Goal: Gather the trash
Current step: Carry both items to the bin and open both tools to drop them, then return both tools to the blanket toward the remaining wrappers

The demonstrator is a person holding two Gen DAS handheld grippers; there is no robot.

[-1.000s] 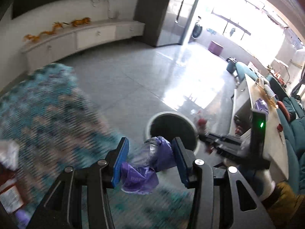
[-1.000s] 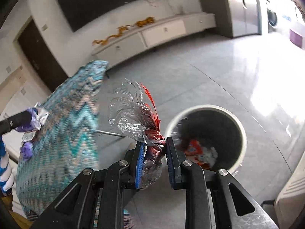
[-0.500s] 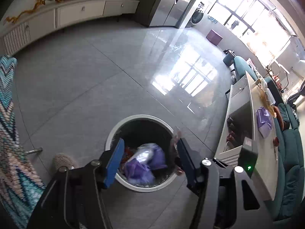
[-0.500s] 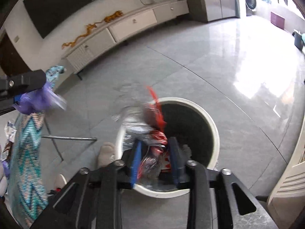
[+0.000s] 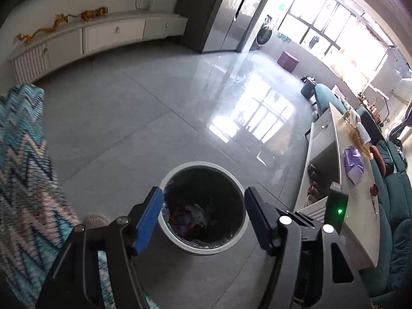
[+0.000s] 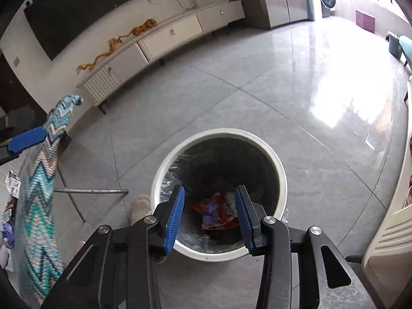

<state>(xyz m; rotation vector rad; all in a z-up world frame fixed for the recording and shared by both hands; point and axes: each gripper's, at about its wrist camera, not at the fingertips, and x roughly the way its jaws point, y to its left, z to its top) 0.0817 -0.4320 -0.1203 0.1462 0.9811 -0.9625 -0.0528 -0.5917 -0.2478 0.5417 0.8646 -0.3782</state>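
Note:
A round white trash bin (image 5: 239, 188) with a dark liner stands on the grey tile floor; it also shows in the right wrist view (image 6: 280, 172). Red, purple and white wrappers (image 6: 219, 212) lie at its bottom, also seen in the left wrist view (image 5: 189, 217). My left gripper (image 5: 203, 206) is open and empty above the bin's mouth. My right gripper (image 6: 209, 206) is open and empty above the bin too. A purple wrapper (image 5: 353, 163) lies on the table at the right.
A teal zigzag cloth (image 5: 23, 180) hangs at the left, over a metal-legged stand (image 6: 90, 191). A long table (image 5: 360, 206) and teal sofa (image 5: 396, 219) stand at the right. A white low cabinet (image 6: 159, 43) lines the far wall. More scraps (image 6: 7, 229) lie at the far left.
Both grippers moved over the bin and opened. The purple wrapper fell from the left gripper and the clear-and-red wrapper from the right into the bin.

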